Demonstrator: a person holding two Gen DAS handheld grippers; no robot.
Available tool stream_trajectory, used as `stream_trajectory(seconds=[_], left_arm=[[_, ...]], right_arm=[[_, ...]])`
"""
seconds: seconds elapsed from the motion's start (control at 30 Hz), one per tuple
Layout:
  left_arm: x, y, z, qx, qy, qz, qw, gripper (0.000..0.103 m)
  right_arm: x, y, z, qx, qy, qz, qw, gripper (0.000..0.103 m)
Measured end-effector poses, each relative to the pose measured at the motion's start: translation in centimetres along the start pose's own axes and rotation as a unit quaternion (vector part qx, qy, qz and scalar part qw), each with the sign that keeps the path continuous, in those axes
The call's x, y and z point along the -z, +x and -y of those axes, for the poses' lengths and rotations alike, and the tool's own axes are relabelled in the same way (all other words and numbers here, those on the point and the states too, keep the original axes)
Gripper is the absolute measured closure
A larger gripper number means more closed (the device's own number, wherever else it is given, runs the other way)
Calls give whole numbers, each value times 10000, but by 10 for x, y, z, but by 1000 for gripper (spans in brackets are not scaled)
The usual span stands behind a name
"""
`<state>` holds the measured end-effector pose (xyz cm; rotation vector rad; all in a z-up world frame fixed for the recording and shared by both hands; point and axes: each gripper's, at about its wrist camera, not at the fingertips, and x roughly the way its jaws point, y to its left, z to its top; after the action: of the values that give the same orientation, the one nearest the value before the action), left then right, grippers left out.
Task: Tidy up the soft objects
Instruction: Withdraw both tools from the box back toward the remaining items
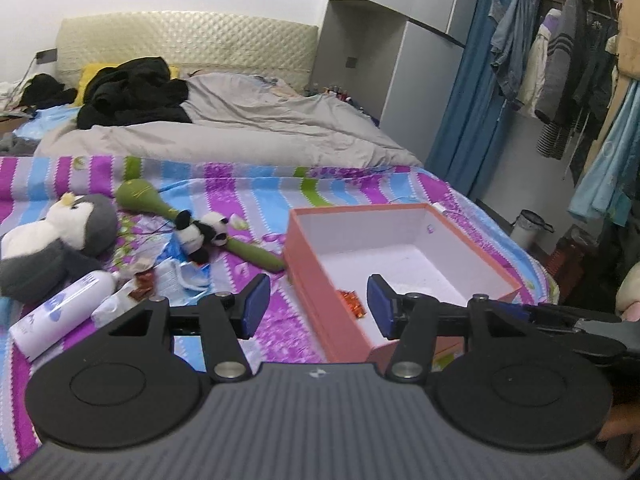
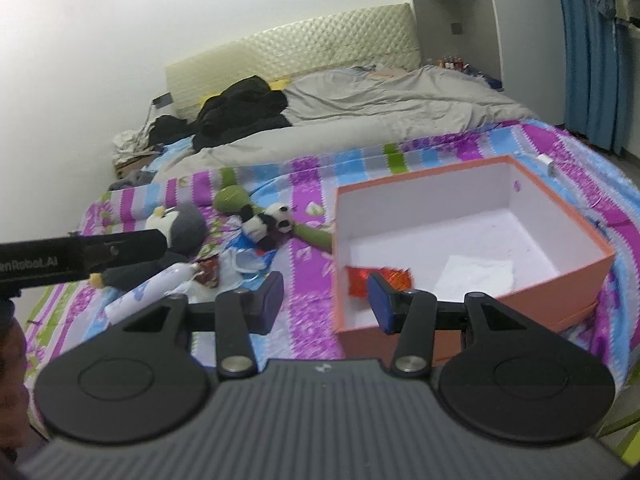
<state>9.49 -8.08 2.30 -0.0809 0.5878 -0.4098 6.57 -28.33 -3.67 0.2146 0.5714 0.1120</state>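
Observation:
An open orange box point(image 1: 316, 280) point(image 2: 560, 280) with a white inside sits on the striped bedspread; a red foil wrapper point(image 1: 352, 304) point(image 2: 360, 280) and a white sheet point(image 2: 476, 276) lie in it. Left of the box lie a grey-and-white penguin plush point(image 1: 60, 244) point(image 2: 184, 224), a small panda plush point(image 1: 200, 234) point(image 2: 266, 220) and a green massage hammer point(image 1: 148, 200) point(image 2: 232, 198). My left gripper point(image 1: 318, 306) is open and empty over the box's near left wall. My right gripper point(image 2: 326, 302) is open and empty over the same wall.
A white lotion bottle point(image 1: 60, 312) point(image 2: 148, 292), snack wrappers and a face mask point(image 1: 188, 276) lie by the penguin. A grey duvet point(image 1: 240, 128) and black clothes point(image 1: 132, 92) cover the far bed. Hanging clothes point(image 1: 560, 60) and a blue curtain stand at right.

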Motion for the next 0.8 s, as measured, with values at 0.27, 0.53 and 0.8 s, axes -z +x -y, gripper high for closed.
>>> stream_trajectory(seconds=[0.27, 0.53, 0.8], left_arm=[[29, -25, -20, -222, -139, -32, 9997, 43], [66, -44, -43, -398, -439, -120, 9982, 43], [85, -47, -80, -647, -647, -249, 9955, 43]], right_arm=[[25, -4, -22, -176, -141, -101, 9997, 53], [46, 2, -40, -325, -312, -254, 9987, 53], [56, 21, -57, -453, -538, -472, 9964, 53]])
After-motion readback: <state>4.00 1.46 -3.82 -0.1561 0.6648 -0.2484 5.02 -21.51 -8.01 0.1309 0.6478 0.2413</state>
